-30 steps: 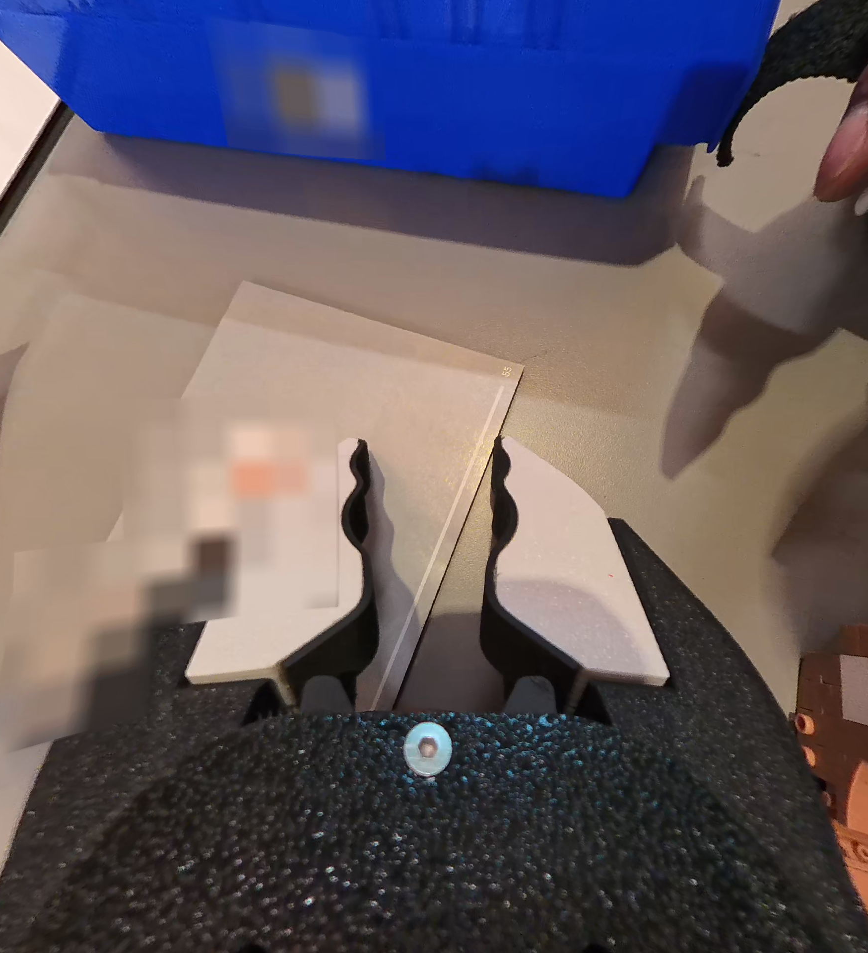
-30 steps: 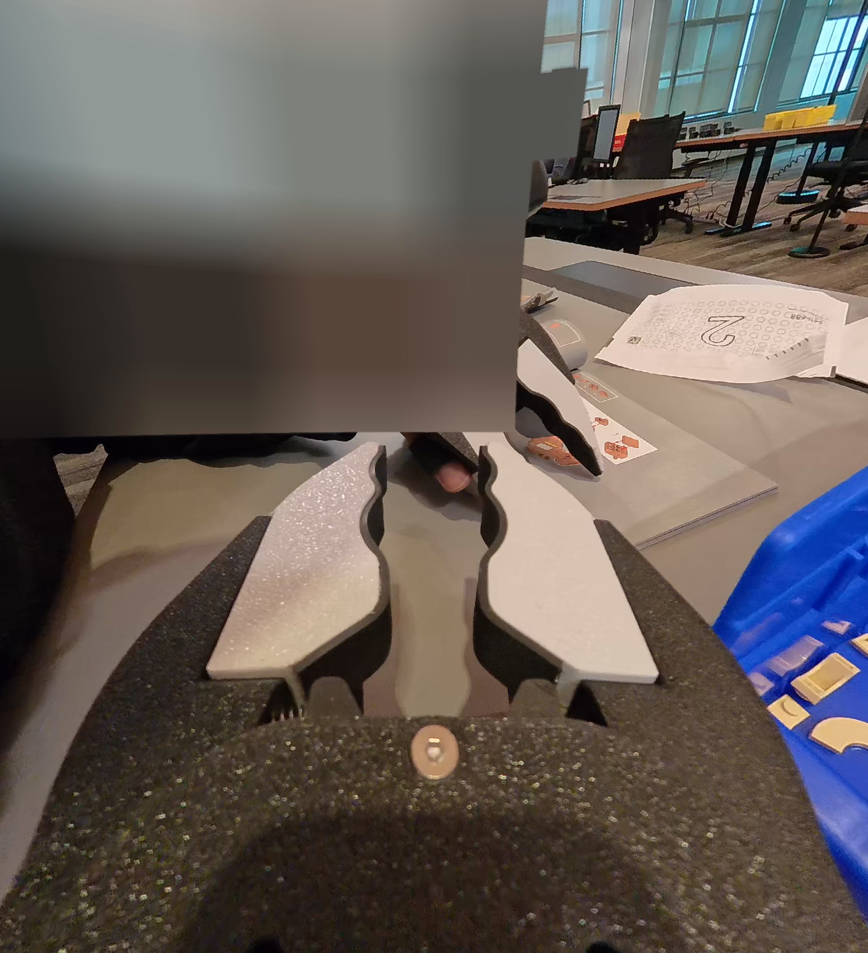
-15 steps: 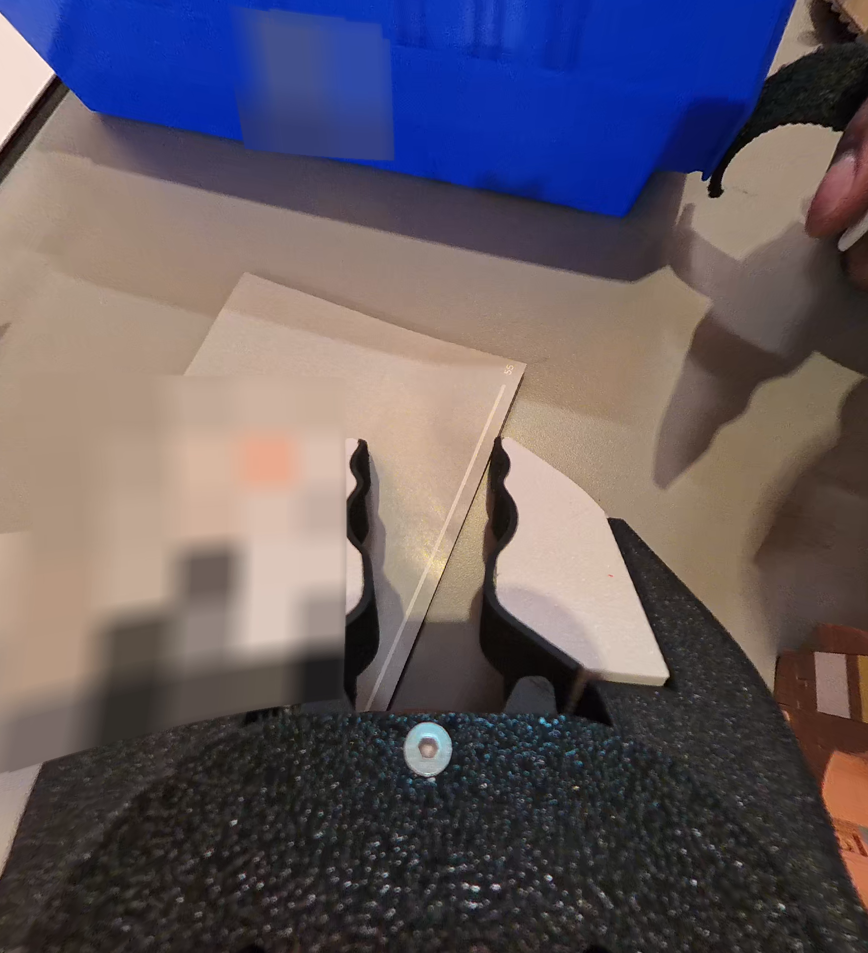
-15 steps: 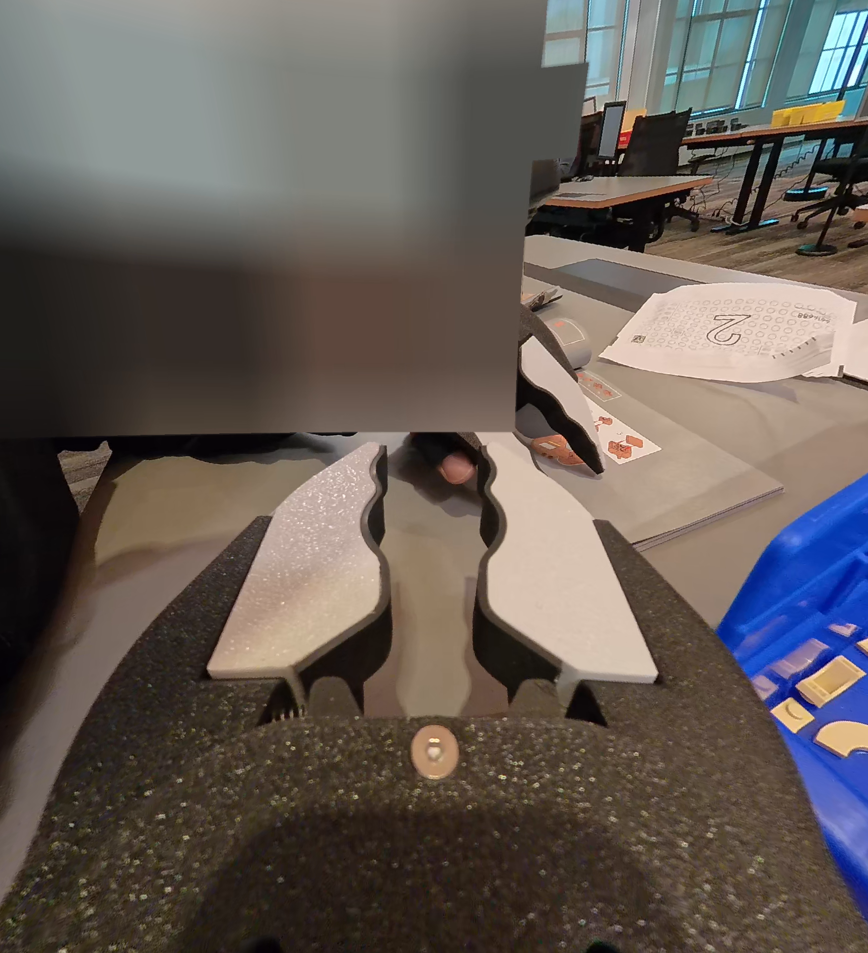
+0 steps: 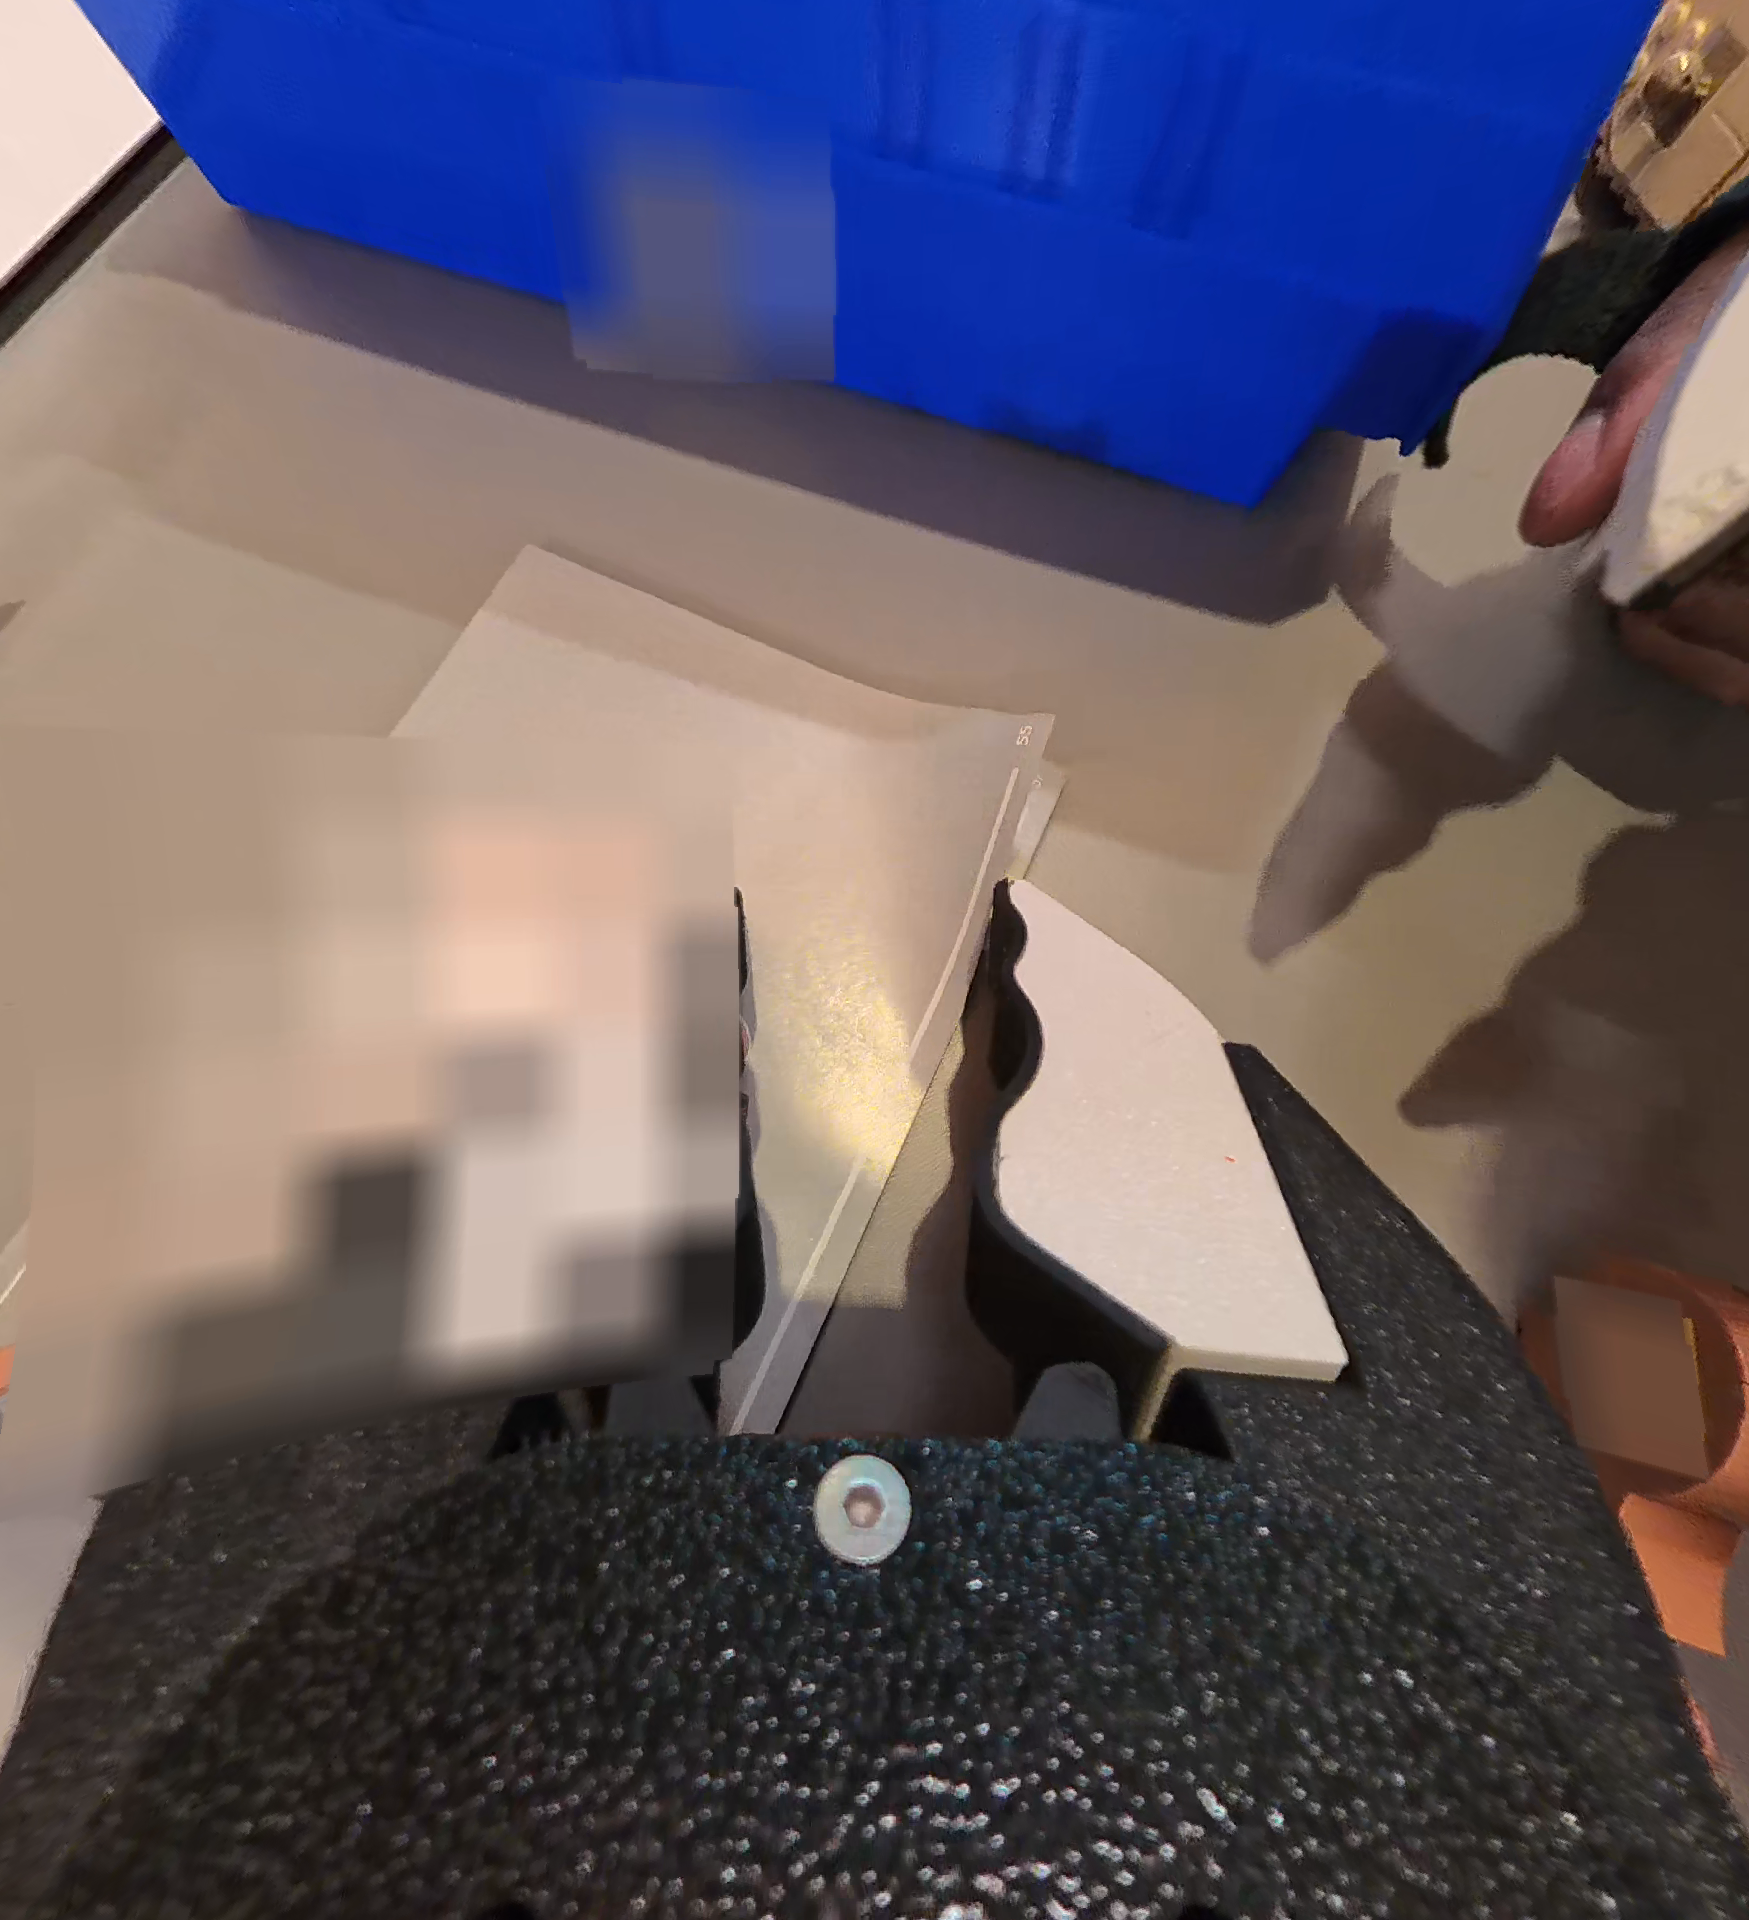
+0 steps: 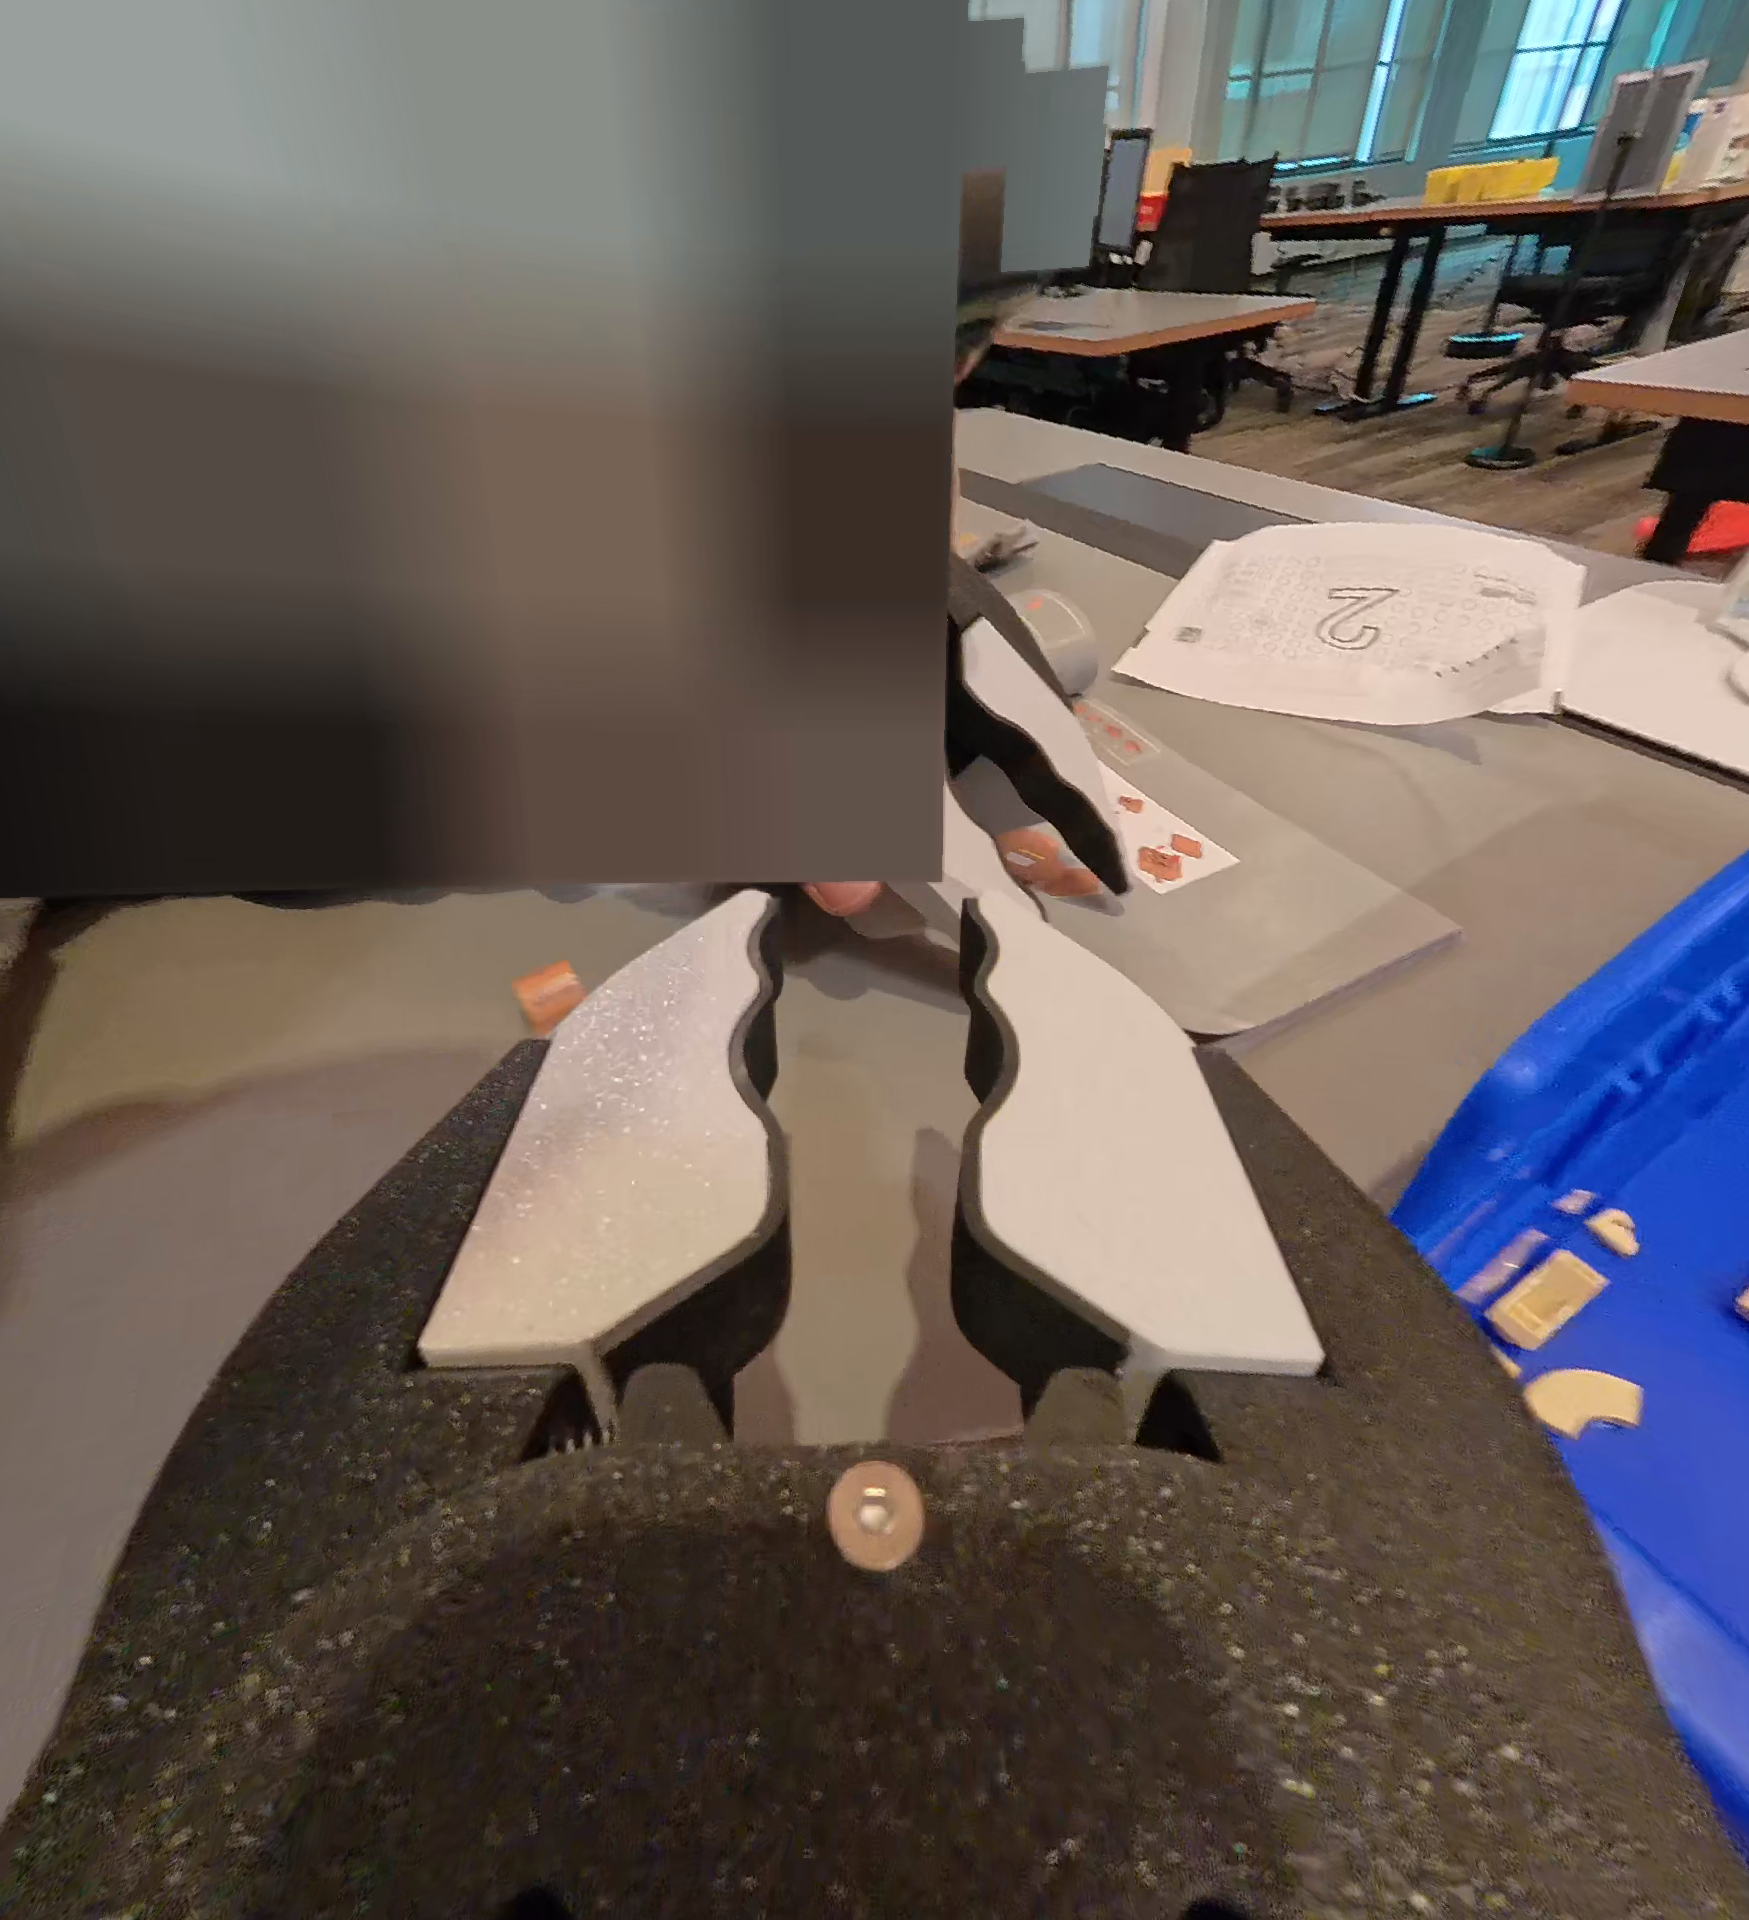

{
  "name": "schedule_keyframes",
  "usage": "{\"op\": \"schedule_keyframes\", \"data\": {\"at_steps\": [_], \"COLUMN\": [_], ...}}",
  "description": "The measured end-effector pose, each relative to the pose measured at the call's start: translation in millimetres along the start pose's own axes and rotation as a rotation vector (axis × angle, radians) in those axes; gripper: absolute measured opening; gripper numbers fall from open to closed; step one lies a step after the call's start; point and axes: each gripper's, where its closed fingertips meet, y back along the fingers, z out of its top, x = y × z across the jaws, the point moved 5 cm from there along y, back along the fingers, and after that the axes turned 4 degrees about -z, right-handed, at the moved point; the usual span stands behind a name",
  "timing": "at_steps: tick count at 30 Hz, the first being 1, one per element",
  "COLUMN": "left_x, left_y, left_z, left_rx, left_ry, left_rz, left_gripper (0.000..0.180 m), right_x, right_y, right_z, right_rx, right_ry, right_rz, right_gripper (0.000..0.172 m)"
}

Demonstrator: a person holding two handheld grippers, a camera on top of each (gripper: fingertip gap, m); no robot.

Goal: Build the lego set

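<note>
L gripper hovers low over the pale grey booklet page. Fingers are apart with nothing pinched; the L finger is mostly hidden, so I go by its inner edge. New this sec: the page's far edge looks bowed, and a 2nd page corner peeks out beneath it at the far R. Lifted or just blur? Can't tell.

The big blue plastic bin fills more of the view than a sec ago, standing toward the far edge of the grey worktop. A hand on the R gripper has pushed in from the R.

R gripper: jaws parted, bare worktop between them. A small orange brick now shows just L of its tips, not touching. Tan flat pieces lie in the bin, close on its R.

A brown-orange brick model sits just R of the L gripper's body.

Room: open worktop between booklet and bin, and L of the R gripper. Tight on the R, w/ bin wall, model and hand.
</note>
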Motion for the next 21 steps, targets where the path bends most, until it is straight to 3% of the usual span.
{"op": "schedule_keyframes", "data": {"at_steps": [8,13,21], "left_x": [6,9,9], "left_y": [6,9,11], "left_z": [2,3,3], "left_rx": [-0.071,-0.103,-0.113], "left_ry": [0.062,0.091,0.083], "left_rz": [0.009,0.023,0.048], "left_gripper": [0.044,0.044,0.043], "right_x": [-7,-7,-15], "right_y": [-20,-35,-58], "right_z": [-18,-27,-27], "right_rx": [0.226,0.35,0.411], "right_ry": [0.338,0.433,0.51], "right_rz": [-0.285,-0.355,-0.467], "right_gripper": [0.029,0.029,0.027]}}
